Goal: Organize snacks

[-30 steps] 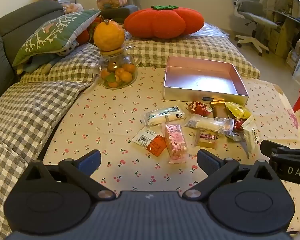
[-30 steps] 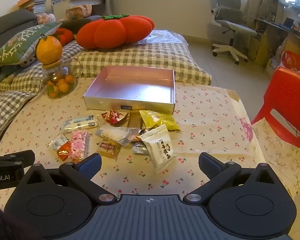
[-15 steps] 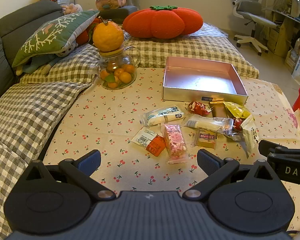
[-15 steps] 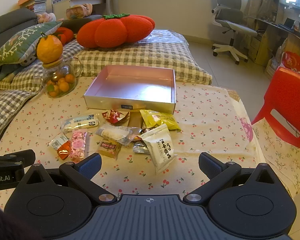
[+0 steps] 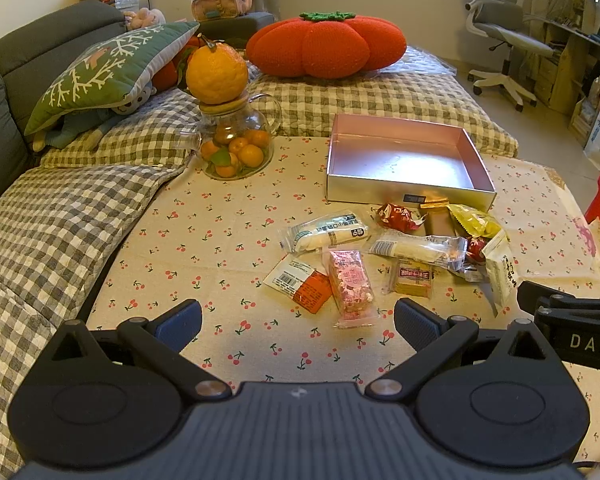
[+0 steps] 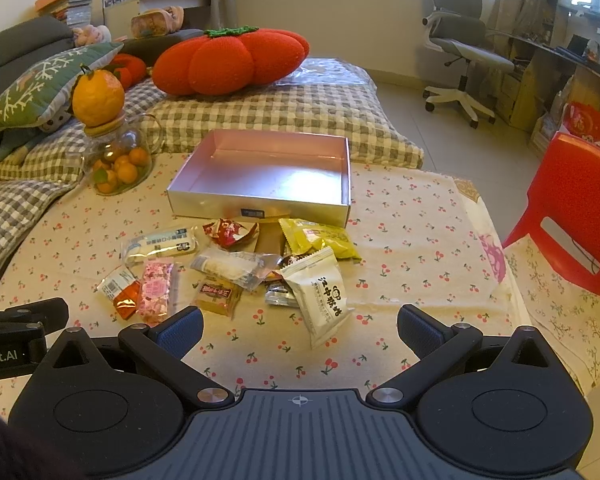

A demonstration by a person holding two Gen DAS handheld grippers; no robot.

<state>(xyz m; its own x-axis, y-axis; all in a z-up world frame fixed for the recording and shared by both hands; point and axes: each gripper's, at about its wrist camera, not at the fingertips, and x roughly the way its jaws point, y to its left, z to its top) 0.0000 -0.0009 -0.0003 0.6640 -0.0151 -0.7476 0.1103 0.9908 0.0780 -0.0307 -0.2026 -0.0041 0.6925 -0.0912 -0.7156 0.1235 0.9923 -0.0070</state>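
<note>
1. The left gripper (image 5: 297, 316) hovers low over the near part of the cherry-print tablecloth (image 5: 220, 240), its 2 blue-padded fingers spread wide with nothing between them.
2. The right gripper (image 6: 300, 322) hangs beside it on the right, jaws likewise released and empty.
3. The shallow square silver box with a pinkish inside (image 5: 406, 160) sits on the cloth beyond the snacks, and nothing lies in it.
4. The snacks lie in a loose cluster just in front of the box's near wall.
5. At the left of the cluster, a long white wrapped roll (image 5: 328, 234) lies crosswise; nearer the grippers are a white-and-orange flat packet (image 5: 300, 284) and, touching its right edge, a pink sprinkle-patterned bar in clear wrap (image 5: 350, 280).
6. A small brown-and-gold square packet (image 5: 414, 278) lies just right of the pink bar, below a clear wrapper holding a pale roll (image 5: 418, 248).
7. Close to the box sit a red crinkled sweet wrapper (image 6: 230, 232) and a yellow pouch (image 6: 320, 238).
8. A white pouch with black characters (image 6: 322, 296) lies at the right of the pile, nearest the right gripper and overlapping a small silver wrapper (image 6: 280, 296).
9. A glass jar of small oranges topped with a large orange fruit (image 5: 234, 140) stands to the left of the box, well apart from the snacks.
</note>
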